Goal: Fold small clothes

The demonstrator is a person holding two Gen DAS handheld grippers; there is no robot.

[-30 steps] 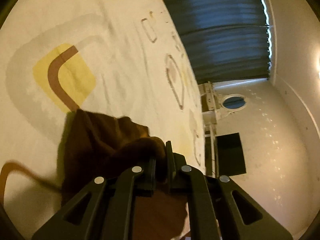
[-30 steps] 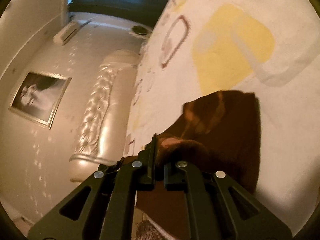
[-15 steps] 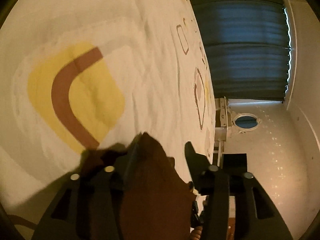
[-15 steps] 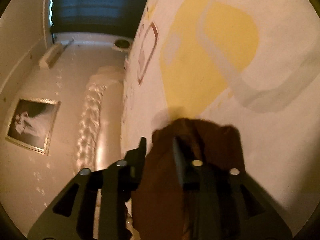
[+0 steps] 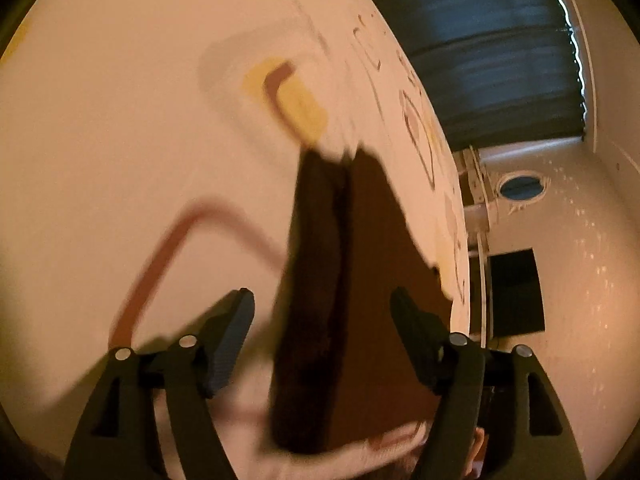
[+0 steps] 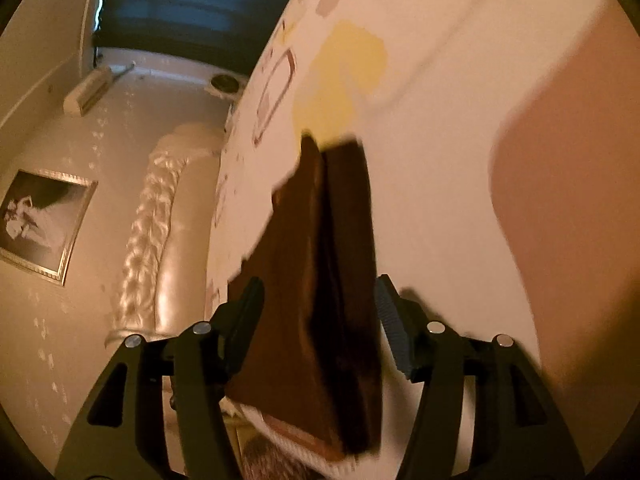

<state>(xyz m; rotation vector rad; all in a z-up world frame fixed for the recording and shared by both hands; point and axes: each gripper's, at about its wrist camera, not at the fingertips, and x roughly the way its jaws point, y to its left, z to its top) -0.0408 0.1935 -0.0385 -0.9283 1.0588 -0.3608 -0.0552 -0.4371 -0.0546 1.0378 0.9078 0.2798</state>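
a folded brown garment (image 5: 344, 280) lies on the patterned bedspread (image 5: 120, 152) as the left gripper (image 5: 322, 312) and right gripper (image 6: 320, 300) straddle it, jaws just spread apart, pads clear of the cloth.

In the left wrist view, open bedspread (image 5: 120, 160) is seen from nine to twelve o'clock, with nothing standing on it. The way straight ahead at twelve o'clock is taken up by the folded brown garment (image 5: 340, 300), lying flat. At three o'clock the bed edge drops off towards a wall. In the right wrist view, free bedspread is found at one to three o'clock; a padded headboard (image 6: 148, 220) stands at nine o'clock.
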